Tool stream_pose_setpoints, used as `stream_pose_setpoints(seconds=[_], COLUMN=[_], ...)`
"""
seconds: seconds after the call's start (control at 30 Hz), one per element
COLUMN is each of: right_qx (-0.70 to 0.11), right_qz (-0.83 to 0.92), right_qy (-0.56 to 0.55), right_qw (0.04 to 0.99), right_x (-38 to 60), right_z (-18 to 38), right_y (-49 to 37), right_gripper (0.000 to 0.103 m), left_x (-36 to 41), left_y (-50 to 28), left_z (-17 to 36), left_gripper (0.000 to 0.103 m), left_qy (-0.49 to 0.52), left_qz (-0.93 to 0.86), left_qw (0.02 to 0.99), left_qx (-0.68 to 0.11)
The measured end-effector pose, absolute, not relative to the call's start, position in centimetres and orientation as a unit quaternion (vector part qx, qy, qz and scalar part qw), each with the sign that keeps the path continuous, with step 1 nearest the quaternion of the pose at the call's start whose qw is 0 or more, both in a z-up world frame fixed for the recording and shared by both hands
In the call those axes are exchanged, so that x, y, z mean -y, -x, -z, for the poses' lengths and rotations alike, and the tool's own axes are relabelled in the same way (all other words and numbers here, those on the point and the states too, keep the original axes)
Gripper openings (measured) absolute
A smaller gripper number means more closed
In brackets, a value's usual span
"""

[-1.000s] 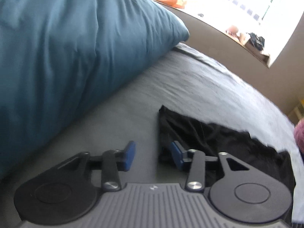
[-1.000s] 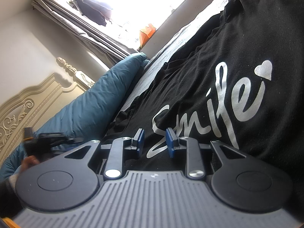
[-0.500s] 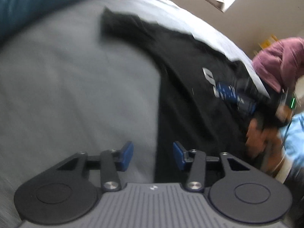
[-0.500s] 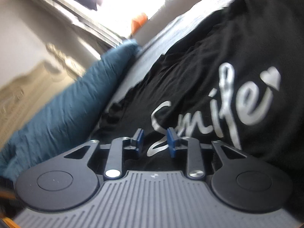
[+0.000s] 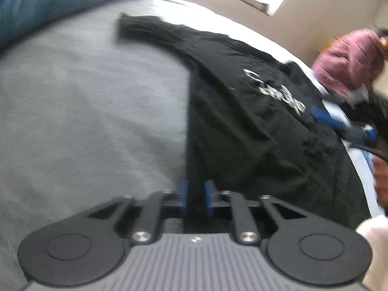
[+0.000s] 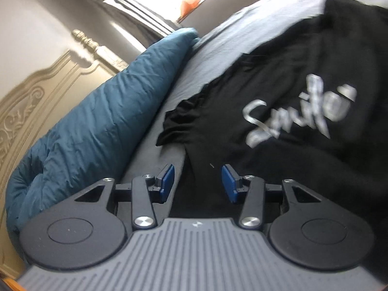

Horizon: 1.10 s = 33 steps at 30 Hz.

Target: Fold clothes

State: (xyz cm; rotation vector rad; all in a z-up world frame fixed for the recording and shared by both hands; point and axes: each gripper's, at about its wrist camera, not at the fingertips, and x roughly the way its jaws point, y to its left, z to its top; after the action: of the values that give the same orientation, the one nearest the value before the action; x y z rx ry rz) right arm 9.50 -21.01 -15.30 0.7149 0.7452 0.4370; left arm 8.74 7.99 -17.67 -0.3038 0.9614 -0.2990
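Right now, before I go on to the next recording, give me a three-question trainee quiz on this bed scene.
1. True or false: the left claw is shut on the edge of the black shirt.
2. Which word is printed on the shirt? A) Love B) Smile C) Dream
3. Fill in: the right claw has its pads ____, with nothing pinched between them.

Key
1. True: the blue pads are pressed on the shirt's edge.
2. B: silver script reads Smile.
3. Apart: it hangs open over the shirt's edge, on the sheet next to the blue duvet.
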Motion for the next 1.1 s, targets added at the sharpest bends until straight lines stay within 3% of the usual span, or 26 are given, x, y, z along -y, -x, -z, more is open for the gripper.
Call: stream_pose_setpoints(seconds=[0.27, 0.43, 0.53, 0.6, 0.73, 0.83, 0.97, 1.1], right_qx=[-0.334, -0.339, -0.340, -0.327, -0.294, -0.276, -0.249, -0.228], right_qz=[-0.154, -0.144, -0.130, -0.127, -0.138, -0.152, -0.150, -0.121], right_qy=[-0.398, -0.432, -0.461, -0.487, -0.537, -0.560, -0.570, -0.588], right_qw=[0.841, 0.824, 0.809, 0.800, 0.778, 0.766, 0.769, 0.766], right_x=[24.7, 25.9, 27.1, 28.0, 29.6, 30.5, 32.0, 34.3], right_z=[16.5, 17.9, 18.2, 18.1, 17.8, 17.0, 15.8, 15.7], right_y=[-6.5, -6.5, -6.3, -5.8, -4.7, -3.6, -1.6, 0.5], right_gripper=[0.044, 0.045, 0.045, 0.046, 0.049, 0.050, 0.051, 0.052], left_x=[-12.1, -11.5, -11.2, -11.4, -11.1, -10.0, -9.5, -10.5], left_y=[-6.5, -6.0, -5.2, -4.4, -2.8, -1.7, -0.8, 0.2], left_z=[16.8, 17.7, 17.1, 16.8, 17.0, 17.1, 17.2, 16.5], left_gripper=[0.002, 0.003, 0.020, 0.049, 0.051, 0.047, 0.008, 0.003], left_qy=[0.330, 0.303, 0.280, 0.290, 0.261, 0.226, 0.222, 0.270], left_qz=[0.090, 0.052, 0.060, 0.073, 0.072, 0.066, 0.028, 0.014], left_qw=[0.813, 0.810, 0.826, 0.822, 0.825, 0.842, 0.841, 0.824], left_qx=[-0.471, -0.500, -0.485, -0.485, -0.496, -0.485, -0.492, -0.498])
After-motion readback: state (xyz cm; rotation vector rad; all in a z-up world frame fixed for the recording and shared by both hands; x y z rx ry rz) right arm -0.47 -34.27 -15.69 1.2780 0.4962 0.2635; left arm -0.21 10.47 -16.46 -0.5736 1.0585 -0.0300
